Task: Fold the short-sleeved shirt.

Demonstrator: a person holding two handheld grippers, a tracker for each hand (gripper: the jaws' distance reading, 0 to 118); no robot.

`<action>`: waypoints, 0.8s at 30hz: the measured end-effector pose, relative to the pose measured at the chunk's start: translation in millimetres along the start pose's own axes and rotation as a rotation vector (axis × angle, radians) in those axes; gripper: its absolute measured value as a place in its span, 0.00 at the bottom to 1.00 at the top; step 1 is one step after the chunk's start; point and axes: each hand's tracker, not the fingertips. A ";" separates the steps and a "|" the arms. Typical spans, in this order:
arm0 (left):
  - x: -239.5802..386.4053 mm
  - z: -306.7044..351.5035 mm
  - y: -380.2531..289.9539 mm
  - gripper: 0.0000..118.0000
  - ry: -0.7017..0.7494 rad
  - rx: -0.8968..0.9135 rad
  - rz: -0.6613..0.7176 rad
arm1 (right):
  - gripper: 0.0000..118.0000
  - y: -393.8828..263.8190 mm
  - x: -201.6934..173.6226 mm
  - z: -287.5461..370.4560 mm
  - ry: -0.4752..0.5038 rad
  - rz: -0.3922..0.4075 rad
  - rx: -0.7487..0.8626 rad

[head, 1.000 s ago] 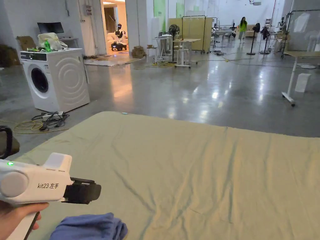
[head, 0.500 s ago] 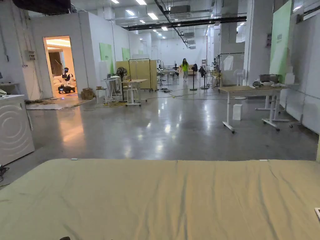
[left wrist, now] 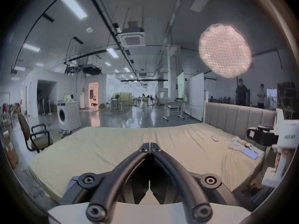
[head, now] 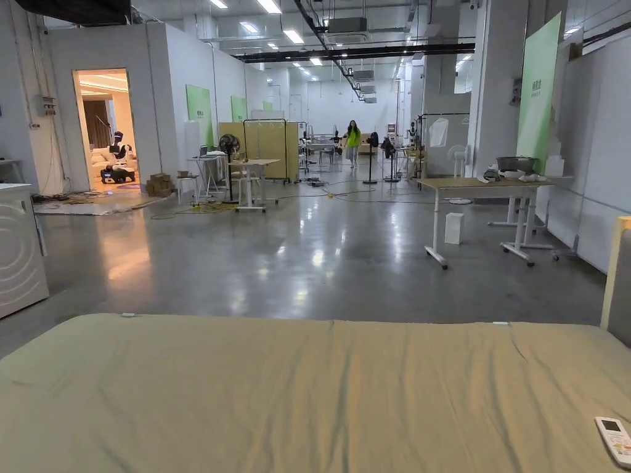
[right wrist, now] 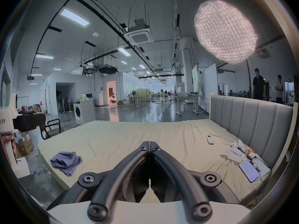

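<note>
The left gripper point(left wrist: 150, 148) hung above the near edge of the bed point(left wrist: 113, 140), its jaws pressed together at the tips with nothing between them. The right gripper point(right wrist: 150, 147) was held the same way, jaws closed tip to tip and empty, raised over the sheet and touching no cloth.

The short-sleeved shirt point(right wrist: 66, 162), blue and crumpled in a loose heap, lay near the bed's left front corner in the right gripper view, well apart from both grippers; a blue sliver of it also showed beside the left gripper's base.

A remote control point(head: 615, 440) lay on the sheet toward the headboard point(right wrist: 252, 122), with a phone point(right wrist: 249, 172) and a white game controller point(right wrist: 237, 147) farther along that side. A washing machine point(right wrist: 84, 112) stood on the floor beyond the bed.
</note>
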 end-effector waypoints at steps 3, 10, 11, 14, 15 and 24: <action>3.1 1.8 0.4 0.00 0.020 -0.025 -0.015 | 0.00 0.0 8.8 2.2 -0.017 -0.017 0.003; 4.3 -2.0 11.4 0.00 -0.016 -0.013 0.014 | 0.00 3.8 8.6 3.7 -0.015 -0.014 -0.015; 5.1 -2.2 12.8 0.00 -0.020 -0.012 0.015 | 0.00 4.5 8.0 4.1 -0.012 -0.010 -0.013; 7.2 -2.6 14.4 0.00 -0.021 -0.007 -0.004 | 0.00 7.7 8.5 4.8 0.016 -0.014 -0.006; 8.9 -2.2 15.8 0.00 -0.014 -0.007 -0.009 | 0.00 9.0 9.1 5.6 0.036 -0.023 -0.002; 10.5 -2.6 22.3 0.12 -0.010 0.028 -0.001 | 0.18 25.0 1.8 10.8 0.022 0.044 0.043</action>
